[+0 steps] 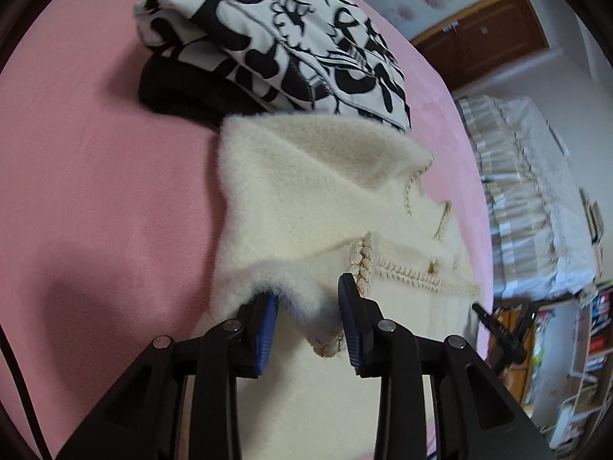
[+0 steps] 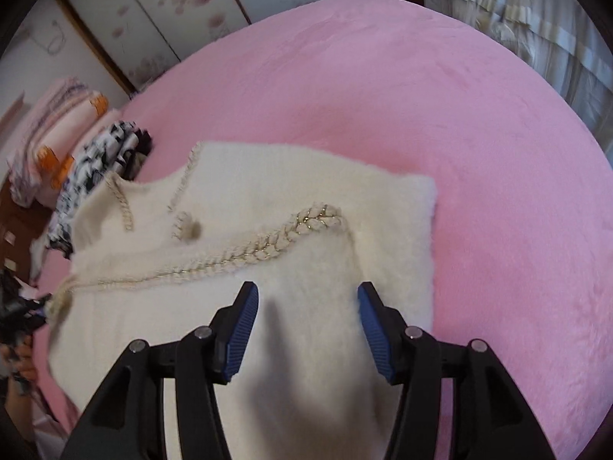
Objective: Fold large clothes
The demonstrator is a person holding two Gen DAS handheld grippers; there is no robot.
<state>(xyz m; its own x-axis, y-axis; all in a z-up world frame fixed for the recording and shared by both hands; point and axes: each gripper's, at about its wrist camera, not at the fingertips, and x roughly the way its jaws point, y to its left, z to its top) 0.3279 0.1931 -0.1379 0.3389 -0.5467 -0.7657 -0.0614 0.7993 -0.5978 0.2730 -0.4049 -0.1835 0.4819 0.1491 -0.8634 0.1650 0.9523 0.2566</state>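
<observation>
A fluffy cream sweater (image 1: 306, 199) with braided gold-and-cream trim lies on the pink bed (image 1: 95, 161). It also shows in the right wrist view (image 2: 268, 222), partly folded, with a sleeve laid across it. My left gripper (image 1: 308, 306) is open, its blue pads on either side of a furry folded edge of the sweater. My right gripper (image 2: 308, 299) is open and empty, just above the sweater's near part. The left gripper (image 2: 19, 314) also shows blurred at the far left of the right wrist view.
A folded black-and-white patterned garment (image 1: 276, 34) lies on a black one (image 1: 172, 84) just beyond the sweater. The pink bed (image 2: 440, 96) extends wide to the right. Curtains (image 1: 528, 191), a bookshelf (image 1: 582, 345) and stacked bedding (image 2: 57, 122) stand around the bed.
</observation>
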